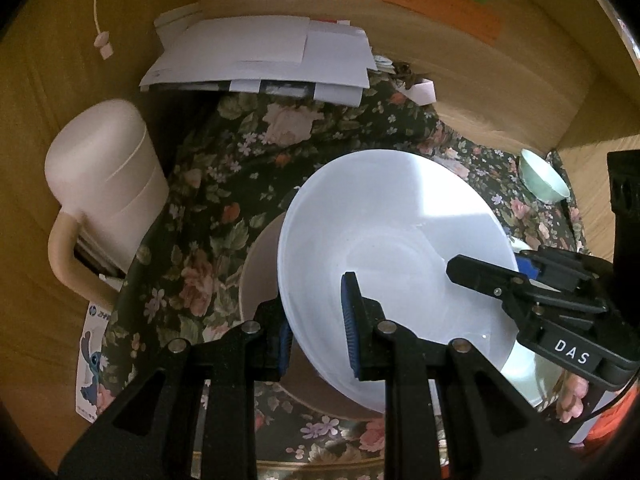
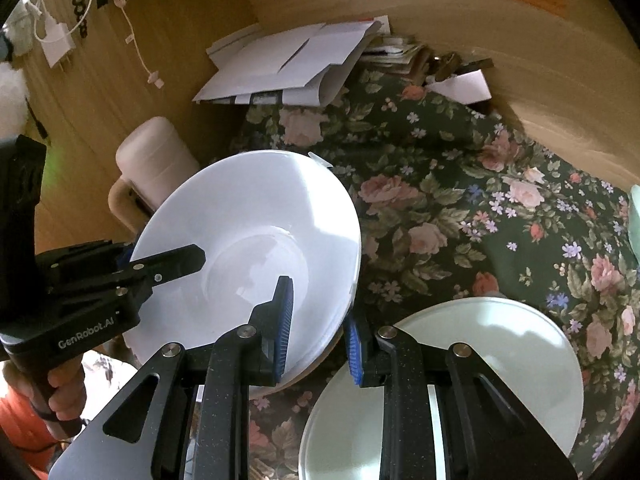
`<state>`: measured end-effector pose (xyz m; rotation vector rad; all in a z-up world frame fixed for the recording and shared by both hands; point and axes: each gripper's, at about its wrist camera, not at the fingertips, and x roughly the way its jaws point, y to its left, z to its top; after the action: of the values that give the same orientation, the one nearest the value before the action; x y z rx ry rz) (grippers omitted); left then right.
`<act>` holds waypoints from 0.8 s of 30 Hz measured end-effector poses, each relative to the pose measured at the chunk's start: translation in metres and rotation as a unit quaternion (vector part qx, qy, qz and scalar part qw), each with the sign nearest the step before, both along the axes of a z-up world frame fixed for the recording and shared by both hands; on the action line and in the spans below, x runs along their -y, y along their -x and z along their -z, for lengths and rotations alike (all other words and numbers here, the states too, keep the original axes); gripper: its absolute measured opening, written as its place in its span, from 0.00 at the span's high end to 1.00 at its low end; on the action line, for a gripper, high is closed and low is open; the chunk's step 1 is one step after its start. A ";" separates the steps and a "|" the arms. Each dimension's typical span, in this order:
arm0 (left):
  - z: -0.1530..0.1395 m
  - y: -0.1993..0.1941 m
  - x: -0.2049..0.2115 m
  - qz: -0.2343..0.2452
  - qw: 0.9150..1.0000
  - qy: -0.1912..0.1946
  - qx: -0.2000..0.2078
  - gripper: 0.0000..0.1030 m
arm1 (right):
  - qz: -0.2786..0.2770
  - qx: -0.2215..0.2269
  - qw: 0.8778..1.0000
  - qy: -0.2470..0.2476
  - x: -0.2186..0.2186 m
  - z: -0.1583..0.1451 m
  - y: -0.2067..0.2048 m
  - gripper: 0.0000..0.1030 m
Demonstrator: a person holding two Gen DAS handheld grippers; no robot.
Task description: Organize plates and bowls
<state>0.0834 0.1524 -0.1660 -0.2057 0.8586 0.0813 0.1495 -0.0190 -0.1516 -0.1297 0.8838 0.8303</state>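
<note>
A large white bowl [image 1: 384,240] hangs tilted above the floral cloth, held at its rim from two sides. My left gripper [image 1: 318,332] is shut on the near-left rim, one blue pad inside the bowl and one outside. My right gripper [image 2: 318,336] is shut on the white bowl [image 2: 248,240] at its right rim in the same way. Under the bowl lies a beige dish [image 1: 258,280], mostly hidden. A pale green plate [image 2: 500,360] rests on the cloth at the right. A small pale green bowl [image 1: 544,178] sits far right by the wooden wall.
A cream lidded jug [image 1: 104,184] stands at the left. A stack of white papers [image 1: 260,56] lies at the back. Wooden walls [image 1: 460,92] close in the back and sides. A cartoon card [image 1: 94,360] lies at the cloth's left edge. A hand [image 2: 60,392] grips the left gripper's handle.
</note>
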 end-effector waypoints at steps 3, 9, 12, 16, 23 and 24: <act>0.004 0.001 0.000 -0.005 1.000 -0.004 -0.001 0.79 | -0.002 -0.008 1.000 0.003 -0.003 0.005 -0.002 0.79; 0.015 0.002 -0.004 -0.015 1.000 -0.002 -0.011 0.79 | -0.016 -0.009 1.000 0.015 -0.011 0.010 -0.001 0.78; 0.018 0.006 -0.008 -0.021 1.000 -0.010 -0.007 0.81 | -0.023 0.007 0.999 0.028 -0.014 0.010 0.002 0.77; 0.019 0.008 -0.010 -0.019 1.000 -0.004 -0.003 0.81 | -0.025 0.015 0.999 0.036 -0.016 0.008 0.003 0.77; 0.017 0.006 -0.008 -0.022 1.000 -0.008 -0.009 0.80 | -0.008 0.013 1.000 0.026 -0.005 -0.001 0.001 0.77; 0.017 0.006 -0.008 -0.022 1.000 -0.009 -0.010 0.80 | -0.003 0.019 0.999 0.025 -0.003 -0.003 0.001 0.74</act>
<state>0.0778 0.1606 -0.1834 -0.2082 0.8724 0.1319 0.1480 -0.0160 -0.1484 -0.1922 0.8701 0.8097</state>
